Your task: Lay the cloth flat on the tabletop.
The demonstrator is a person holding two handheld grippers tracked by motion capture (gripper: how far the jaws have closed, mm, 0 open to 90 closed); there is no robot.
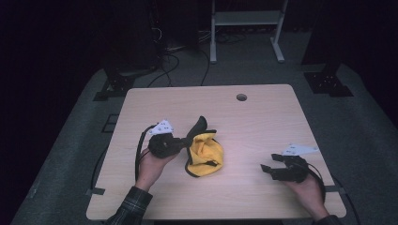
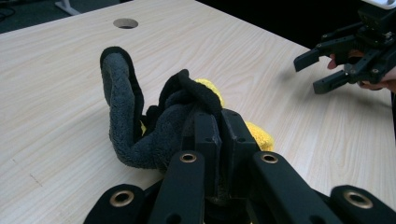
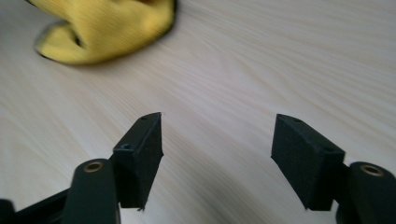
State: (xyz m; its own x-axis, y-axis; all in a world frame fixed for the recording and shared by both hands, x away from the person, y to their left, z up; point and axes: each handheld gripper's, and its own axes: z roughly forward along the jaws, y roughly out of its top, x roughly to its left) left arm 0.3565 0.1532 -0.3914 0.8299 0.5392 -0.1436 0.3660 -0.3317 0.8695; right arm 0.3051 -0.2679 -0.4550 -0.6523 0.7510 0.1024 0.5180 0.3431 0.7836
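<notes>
Clamping the cloth [image 2: 140, 130], the left gripper [image 2: 219, 135]; right gripper [image 3: 217, 158] apart, well aside.

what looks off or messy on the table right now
The yellow and grey cloth lies crumpled rather than flat, and the left gripper, shut on its grey edge, lifts a flap upright. The right gripper is open over bare table. Nothing spilled or damaged.
</notes>
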